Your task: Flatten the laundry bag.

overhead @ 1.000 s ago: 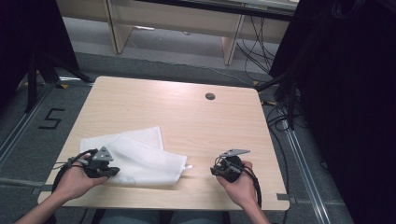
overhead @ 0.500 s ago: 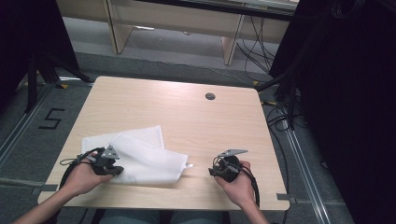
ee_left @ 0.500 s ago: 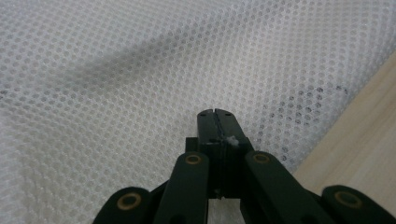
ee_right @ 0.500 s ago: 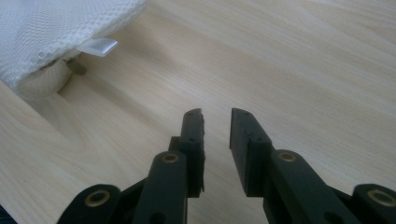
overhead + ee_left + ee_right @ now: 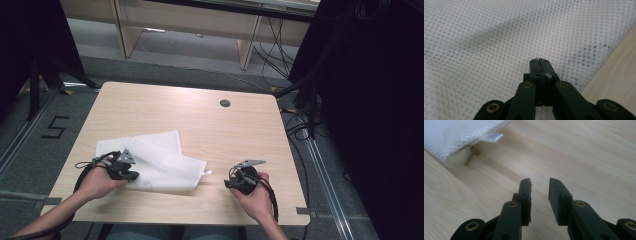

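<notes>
A floor marking reads "5". The left gripper has its jaws together over the white mesh laundry bag; the right gripper has just been opening its jaws, nothing between them, above the tabletop.

My left gripper and right gripper were black, each topped by a grey three-cornered plate and trailing a black cable. Brass-coloured rivets dotted the linkages behind the flat black jaws. My forearms were bare, with no sleeves showing.
</notes>
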The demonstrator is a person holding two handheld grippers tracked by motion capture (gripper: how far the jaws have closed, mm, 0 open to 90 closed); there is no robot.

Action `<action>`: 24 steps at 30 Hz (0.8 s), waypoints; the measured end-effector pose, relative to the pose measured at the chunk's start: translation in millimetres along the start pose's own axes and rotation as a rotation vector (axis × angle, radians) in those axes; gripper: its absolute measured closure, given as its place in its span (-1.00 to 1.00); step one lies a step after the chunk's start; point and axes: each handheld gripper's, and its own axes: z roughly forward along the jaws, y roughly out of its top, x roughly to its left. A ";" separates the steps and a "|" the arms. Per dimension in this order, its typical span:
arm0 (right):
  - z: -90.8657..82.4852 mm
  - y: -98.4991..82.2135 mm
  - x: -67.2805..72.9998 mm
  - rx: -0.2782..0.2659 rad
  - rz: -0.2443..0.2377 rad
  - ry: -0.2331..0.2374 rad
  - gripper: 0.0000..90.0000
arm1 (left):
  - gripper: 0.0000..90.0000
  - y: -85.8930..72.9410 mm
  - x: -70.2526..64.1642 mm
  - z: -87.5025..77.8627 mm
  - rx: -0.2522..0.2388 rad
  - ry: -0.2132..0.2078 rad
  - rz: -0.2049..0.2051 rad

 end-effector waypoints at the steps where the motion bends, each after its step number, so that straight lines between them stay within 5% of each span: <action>1: -0.2 0.0 -0.1 0.003 0.002 0.000 0.60 | 0.99 1.8 1.6 0.3 0.015 -0.019 0.000; 22: 1.7 0.1 -2.6 0.000 0.017 -0.005 0.56 | 0.99 21.6 8.7 13.5 0.008 -0.028 0.022; 24: 2.8 0.5 -2.8 -0.020 0.020 0.001 0.56 | 0.99 22.5 10.3 12.6 0.026 -0.031 0.055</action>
